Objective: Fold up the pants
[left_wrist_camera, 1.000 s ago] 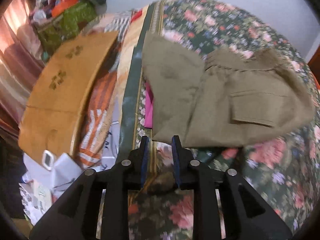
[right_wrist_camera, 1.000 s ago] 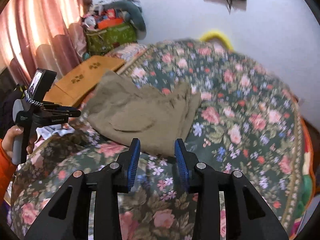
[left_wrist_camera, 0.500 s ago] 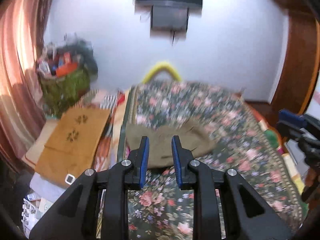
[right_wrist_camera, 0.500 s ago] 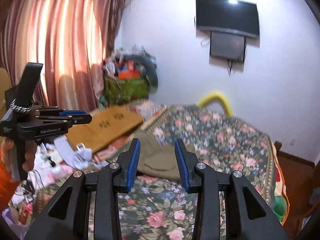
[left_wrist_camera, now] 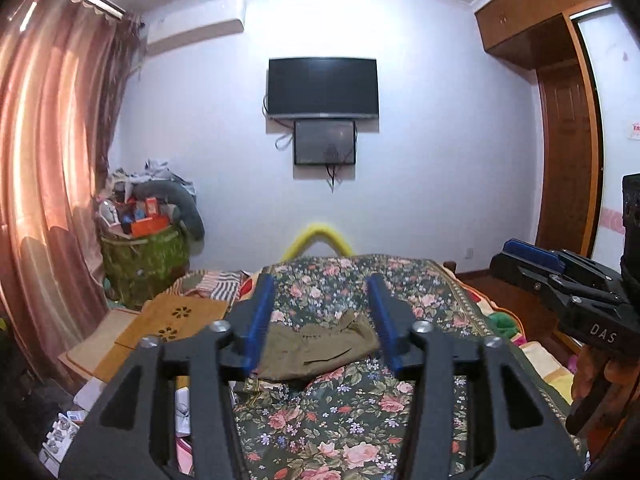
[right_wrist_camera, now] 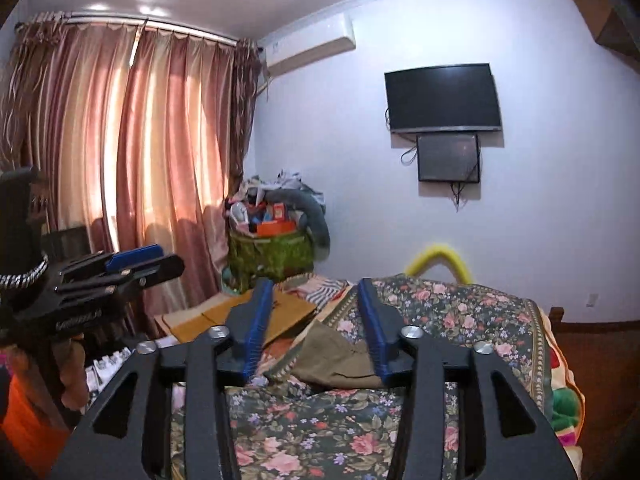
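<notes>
The olive pants [left_wrist_camera: 320,346] lie folded into a compact bundle on the floral bedspread [left_wrist_camera: 344,420], well ahead of both grippers; they also show in the right wrist view [right_wrist_camera: 332,360]. My left gripper [left_wrist_camera: 320,284] is open and empty, held level above the near end of the bed. My right gripper [right_wrist_camera: 316,286] is open and empty, likewise back from the pants. The right gripper also shows at the right edge of the left wrist view [left_wrist_camera: 532,256], and the left gripper at the left of the right wrist view [right_wrist_camera: 132,258].
A wooden board [left_wrist_camera: 172,320] lies off the bed's left side, with boxes and papers [left_wrist_camera: 68,424] on the floor. A heaped green basket [left_wrist_camera: 144,256] stands by the curtain [left_wrist_camera: 44,200]. A TV [left_wrist_camera: 322,86] hangs on the far wall. A wardrobe [left_wrist_camera: 560,140] is at right.
Both grippers have pulled back and up from the folded pants, tilting from looking down at the bed to looking level across the room. Both stay open and empty.
</notes>
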